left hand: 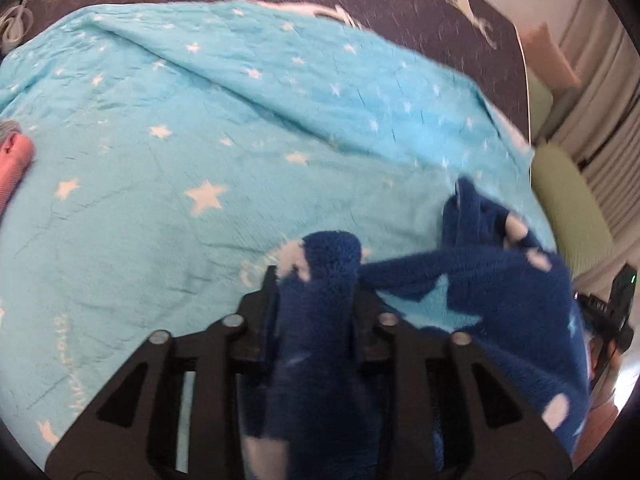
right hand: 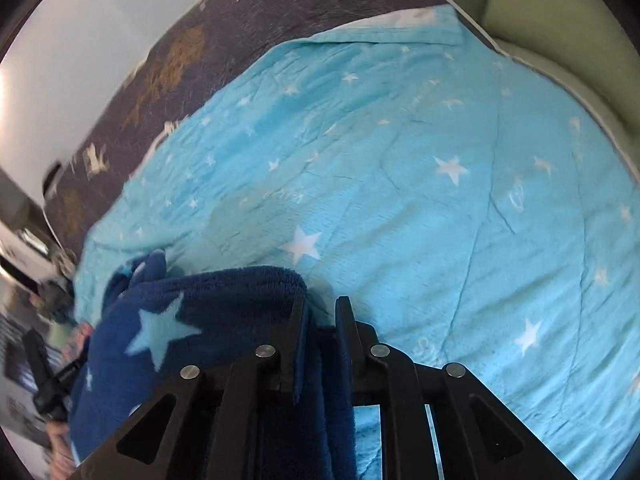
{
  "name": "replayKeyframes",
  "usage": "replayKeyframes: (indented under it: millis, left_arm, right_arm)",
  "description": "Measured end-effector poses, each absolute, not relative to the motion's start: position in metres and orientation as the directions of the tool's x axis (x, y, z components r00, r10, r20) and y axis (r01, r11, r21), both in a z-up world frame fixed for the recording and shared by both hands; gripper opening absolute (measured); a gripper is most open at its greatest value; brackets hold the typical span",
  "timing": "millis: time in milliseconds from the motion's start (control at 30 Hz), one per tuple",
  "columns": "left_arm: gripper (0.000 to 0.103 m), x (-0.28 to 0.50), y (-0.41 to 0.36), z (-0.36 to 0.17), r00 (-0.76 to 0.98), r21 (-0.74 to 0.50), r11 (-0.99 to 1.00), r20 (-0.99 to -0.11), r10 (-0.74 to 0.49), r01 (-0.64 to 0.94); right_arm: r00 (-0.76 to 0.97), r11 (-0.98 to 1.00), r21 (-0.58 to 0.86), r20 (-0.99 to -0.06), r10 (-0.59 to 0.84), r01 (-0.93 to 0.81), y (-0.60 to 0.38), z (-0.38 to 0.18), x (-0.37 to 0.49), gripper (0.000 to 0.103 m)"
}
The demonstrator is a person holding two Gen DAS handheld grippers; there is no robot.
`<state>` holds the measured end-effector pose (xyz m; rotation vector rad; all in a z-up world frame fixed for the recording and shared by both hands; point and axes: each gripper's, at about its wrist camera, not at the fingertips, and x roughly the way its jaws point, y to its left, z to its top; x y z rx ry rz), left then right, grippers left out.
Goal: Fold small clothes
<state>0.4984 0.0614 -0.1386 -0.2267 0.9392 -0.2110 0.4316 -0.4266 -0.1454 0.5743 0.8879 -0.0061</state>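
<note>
Currently the navy fleece garment (left hand: 472, 280), patterned with pale blue stars and white spots, hangs stretched between both tools above the bed. Left gripper (left hand: 316, 280): fingers pinching a bunched fold of the fleece, fabric filling the gap and trailing down over the linkage. Right gripper (right hand: 320, 308): fingers nearly closed on a thin edge of the same fleece (right hand: 208, 320), the rest draping to its left. Below lies a turquoise star-print blanket (left hand: 180, 140), wrinkled, spread over a dark deer-print cover (right hand: 180, 60). Pink cloth (left hand: 14, 164) at the blanket's left edge. Green cushions (right hand: 560, 12) beyond the far corner.
</note>
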Motion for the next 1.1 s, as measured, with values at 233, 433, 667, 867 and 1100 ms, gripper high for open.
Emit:
replayKeyframes:
  millis: [233,433,667,867,1100]
  left_arm:
    - [0.062,0.444,0.088,-0.112,0.576,-0.301,0.944,-0.752,-0.321,0.134]
    - [0.073,0.335,0.107,-0.108,0.517,-0.364,0.914,-0.756,-0.402,0.178]
    - [0.080,0.238,0.098,-0.137,0.392,-0.494,0.859,-0.769,-0.505,0.137]
    - [0.081,0.243,0.068,-0.145,0.448,-0.480,0.868,-0.753,-0.483,0.129]
    - [0.022,0.271,0.078,-0.137,0.515,-0.672,0.740,-0.626,-0.586,0.026]
  right_arm:
    - [0.714,0.828,0.512,-0.667,0.215,0.228,-0.455,-0.105,0.372,0.033]
    - [0.681,0.821,0.559,-0.646,0.345,0.114,-0.448,-0.092,0.266,0.061]
    - [0.611,0.695,0.711,-0.598,0.519,0.106,-0.422,-0.129,0.159,0.070]
    - [0.584,0.606,0.790,-0.539,0.607,0.099,-0.386,-0.156,0.186,0.072]
    - [0.665,0.536,0.821,-0.515,0.541,0.199,-0.386,-0.160,0.241,0.019]
